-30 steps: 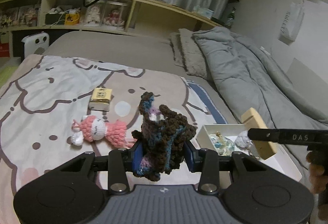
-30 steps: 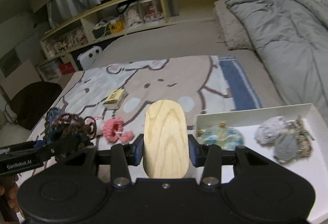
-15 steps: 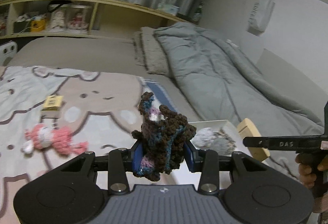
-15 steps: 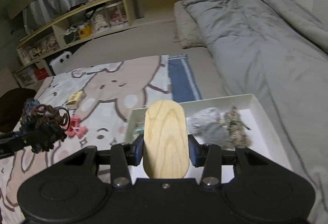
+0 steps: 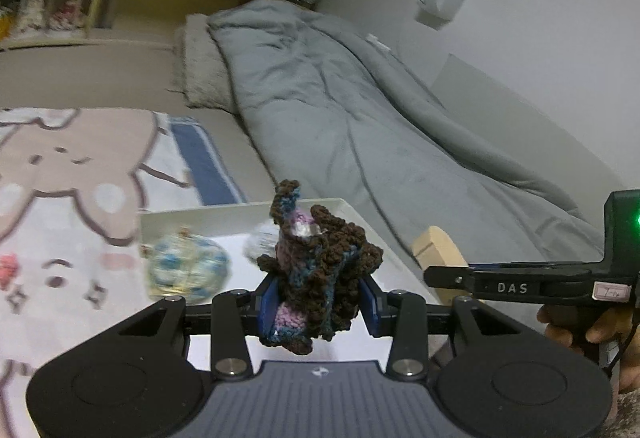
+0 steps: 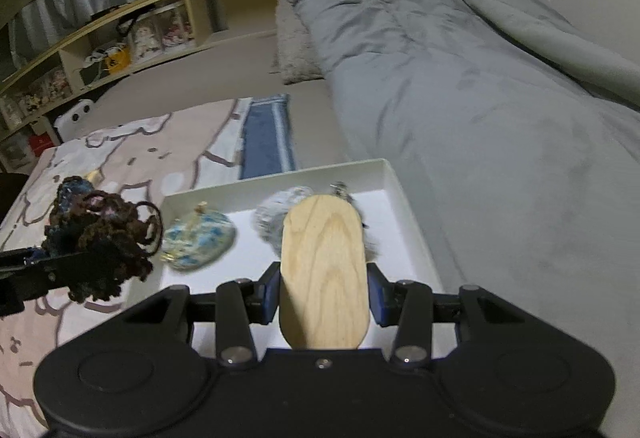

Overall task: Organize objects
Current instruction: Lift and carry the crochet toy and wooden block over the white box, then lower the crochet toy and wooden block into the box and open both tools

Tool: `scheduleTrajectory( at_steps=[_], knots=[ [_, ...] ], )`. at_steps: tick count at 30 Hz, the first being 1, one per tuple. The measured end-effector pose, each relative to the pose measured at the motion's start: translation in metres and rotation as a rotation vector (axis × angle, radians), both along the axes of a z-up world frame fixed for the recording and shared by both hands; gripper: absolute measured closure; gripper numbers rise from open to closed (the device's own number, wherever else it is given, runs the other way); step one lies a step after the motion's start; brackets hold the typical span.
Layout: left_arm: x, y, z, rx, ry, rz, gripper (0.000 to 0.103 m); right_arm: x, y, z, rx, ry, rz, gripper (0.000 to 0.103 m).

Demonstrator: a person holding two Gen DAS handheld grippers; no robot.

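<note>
Left wrist view shows the left tool (image 5: 316,304) clenched on a brown-and-blue crochet toy (image 5: 316,274), held in the air above the near part of the white tray (image 5: 240,211) on the bed. The toy stands roughly upright, its long axis running up from the pads, a knitted tip pointing at the ceiling. The yarn is soft and bunched, so I reckon it could snag on a pad and cling when let go, or drop onto the blue patterned pouch (image 5: 188,270) already in the tray.

The right tool (image 6: 323,298) grips a wooden block (image 6: 324,278) by its long sides, its long axis pointing forward over the tray toward the grey fluffy thing (image 6: 276,213). The two tools sit near each other; crowding over one tray could knock them together.
</note>
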State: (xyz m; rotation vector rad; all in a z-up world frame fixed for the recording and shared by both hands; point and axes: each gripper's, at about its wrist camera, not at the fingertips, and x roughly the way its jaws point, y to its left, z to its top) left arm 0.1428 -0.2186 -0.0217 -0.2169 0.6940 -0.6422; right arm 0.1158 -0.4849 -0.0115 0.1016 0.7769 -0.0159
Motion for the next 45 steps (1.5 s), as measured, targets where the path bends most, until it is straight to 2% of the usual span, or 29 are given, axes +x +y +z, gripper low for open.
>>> scheduleTrajectory(
  at_steps=[10, 18, 25, 27, 29, 34, 45],
  knots=[
    [0.005, -0.066, -0.028, -0.053, 0.051, -0.072, 0.06, 0.0, -0.03, -0.026, -0.026, 0.039, 0.018, 0.059],
    [0.009, -0.083, -0.069, 0.02, 0.129, -0.085, 0.06, 0.011, -0.032, -0.052, -0.058, 0.081, 0.066, 0.059],
    [0.011, -0.086, -0.095, 0.054, 0.177, -0.092, 0.06, 0.018, -0.027, -0.066, -0.08, 0.111, 0.102, 0.058],
    [0.01, -0.087, -0.102, 0.064, 0.186, -0.094, 0.06, 0.016, -0.027, -0.067, -0.087, 0.118, 0.096, 0.045],
    [0.011, -0.088, -0.106, 0.063, 0.199, -0.098, 0.06, 0.012, -0.029, -0.066, -0.082, 0.109, 0.093, 0.044],
    [0.013, -0.097, -0.108, 0.059, 0.2, -0.117, 0.06, 0.007, -0.037, -0.06, -0.05, 0.11, 0.054, 0.054],
    [0.024, -0.133, -0.113, 0.037, 0.217, -0.161, 0.06, 0.005, -0.043, -0.059, -0.05, 0.113, -0.003, 0.054]
  ],
)
